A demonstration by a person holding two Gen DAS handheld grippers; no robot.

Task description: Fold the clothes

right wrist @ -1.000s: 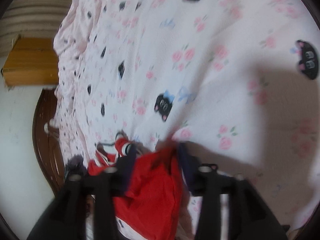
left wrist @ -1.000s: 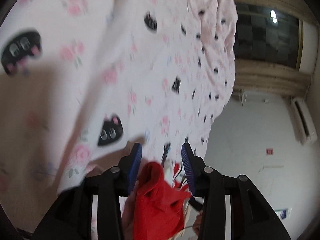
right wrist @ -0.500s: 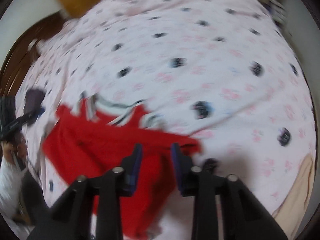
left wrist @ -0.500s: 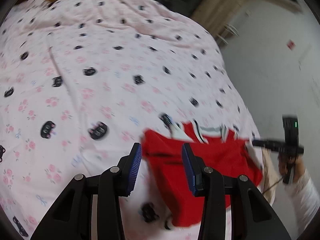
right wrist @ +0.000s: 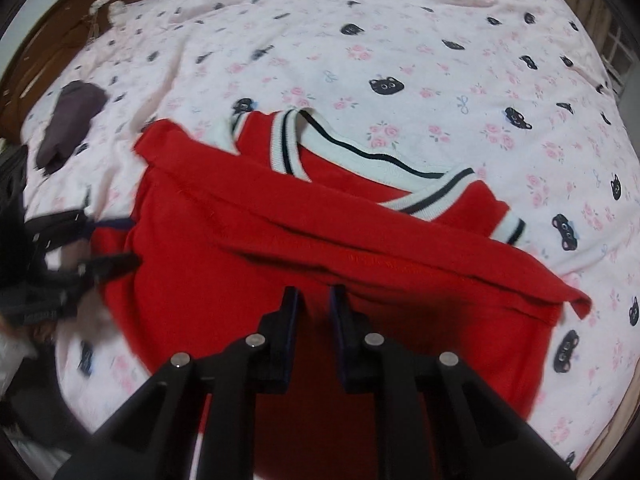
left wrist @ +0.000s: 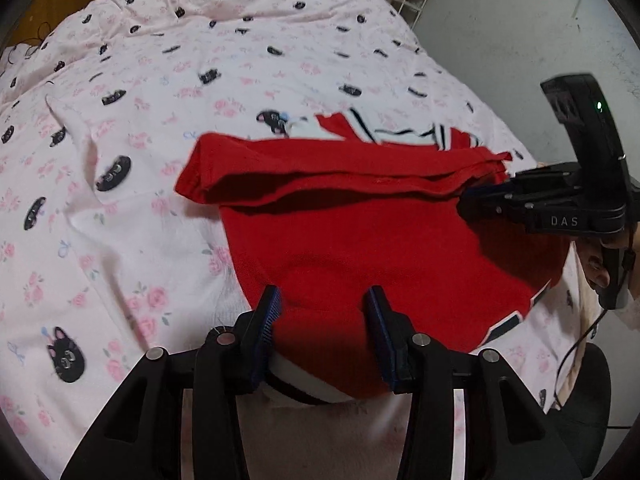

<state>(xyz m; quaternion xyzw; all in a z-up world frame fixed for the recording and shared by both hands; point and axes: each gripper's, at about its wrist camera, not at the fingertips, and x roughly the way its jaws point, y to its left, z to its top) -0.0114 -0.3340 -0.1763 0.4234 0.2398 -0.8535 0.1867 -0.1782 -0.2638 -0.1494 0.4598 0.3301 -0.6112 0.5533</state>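
Soft, light, floppy red shirt [right wrist: 280, 248] spread on the bed [right wrist: 400, 40], best pinched at hem or sleeve edges; left gripper [left wrist: 322, 300] part-open and widening over cloth, right gripper [right wrist: 314, 300] closing narrow, grip unclear.

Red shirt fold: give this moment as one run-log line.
red shirt flat on bedsheet, folded band across | left gripper open over hem | right gripper closing, fabric between fingers

The red knit shirt with striped white trim [right wrist: 360, 240] runs under the right gripper [right wrist: 314, 300], near hem hidden. Dark purple-brown cloth bundle [right wrist: 68, 124] is blurry, can't tell what. Left gripper [right wrist: 100, 248] is smeared at the edge.
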